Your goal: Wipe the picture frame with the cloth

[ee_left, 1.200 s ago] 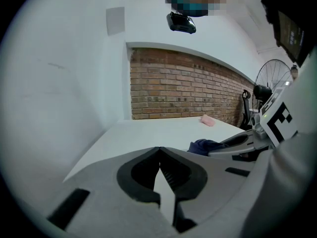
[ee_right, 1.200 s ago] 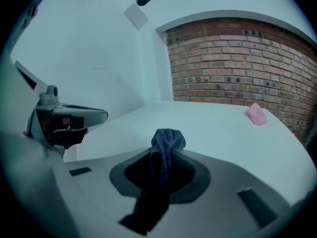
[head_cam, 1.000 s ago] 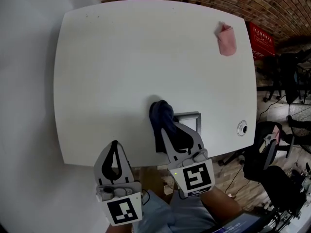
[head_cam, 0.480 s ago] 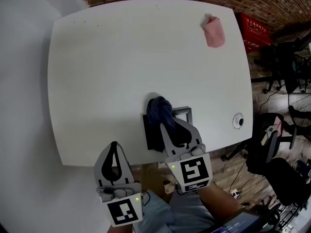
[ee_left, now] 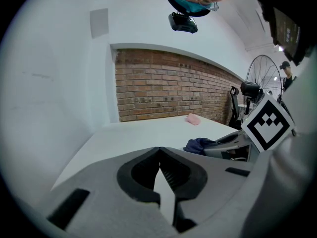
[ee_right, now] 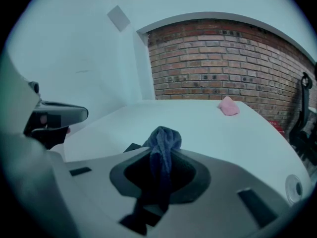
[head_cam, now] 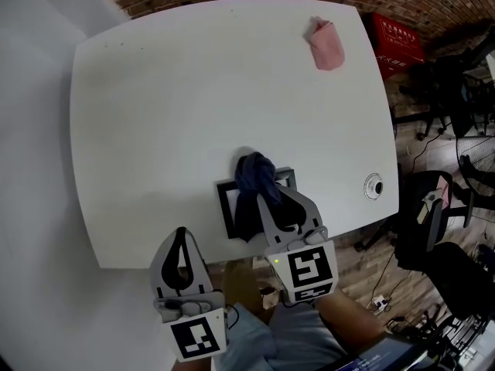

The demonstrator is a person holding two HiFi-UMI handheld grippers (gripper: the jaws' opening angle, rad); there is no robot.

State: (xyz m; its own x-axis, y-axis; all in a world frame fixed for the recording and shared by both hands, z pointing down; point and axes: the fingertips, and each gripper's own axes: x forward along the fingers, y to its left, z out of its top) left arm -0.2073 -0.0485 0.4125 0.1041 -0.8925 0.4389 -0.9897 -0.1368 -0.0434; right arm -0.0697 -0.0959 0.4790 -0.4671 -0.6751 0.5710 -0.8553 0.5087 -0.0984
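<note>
More of the frame (head_cam: 224,211) shows left of the cloth (head_cam: 251,172), at the table's (head_cam: 193,91) near edge. The right gripper (head_cam: 267,195) pinches the cloth; the left gripper (head_cam: 182,230) is closed, empty. Wiping seems underway, unfinished.

Blue cloth (head_cam: 254,175), pink cloth (head_cam: 326,43): two; frame (head_cam: 225,211): one.

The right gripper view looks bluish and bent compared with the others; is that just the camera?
Probably. Right gripper view: cool blue cast, black rounded corners, brick wall bowed by the wide lens, blue cloth crisp. Left gripper view: same bowing, whites more neutral. Head view: table edges curve, light even.
</note>
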